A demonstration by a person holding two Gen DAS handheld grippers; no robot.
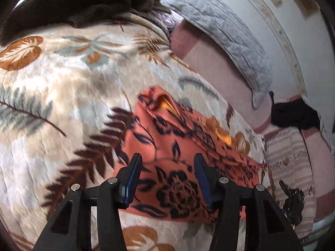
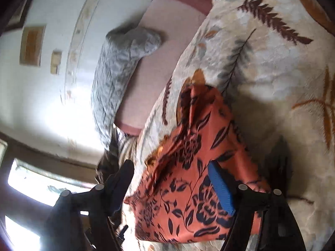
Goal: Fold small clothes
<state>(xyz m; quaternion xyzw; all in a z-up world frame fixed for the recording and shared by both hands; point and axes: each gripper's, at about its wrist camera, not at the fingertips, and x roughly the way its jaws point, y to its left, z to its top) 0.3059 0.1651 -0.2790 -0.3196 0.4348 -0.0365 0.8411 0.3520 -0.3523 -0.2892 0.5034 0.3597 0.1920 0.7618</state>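
The orange floral garment lies crumpled on the leaf-patterned fleece blanket that covers the bed, toward the blanket's edge that borders the pink bedsheet. It looks like thin, satiny cloth printed with dark flowers: light, limp and probably slippery, so it should slide easily over the plush blanket and will not hold a crease unless pressed flat. One end is bunched into raised folds, with a yellow-orange inner face showing.

The left gripper hangs over the garment's near part with its blue-padded jaws spread apart and nothing between them. The right gripper is likewise released; its blue pad sits above the cloth while the other finger is out past the garment's edge, so it straddles that border. Whether either pad touches the fabric cannot be told.

A good hold would be at two corners or along a hem, pinching a single layer, then pulling them apart to spread the piece before folding. Grabbing the bunched middle would likely drag several layers together.

A grey quilted pillow lies along the wall, well apart, and a dark plush blanket is heaped at the bed's far corner.
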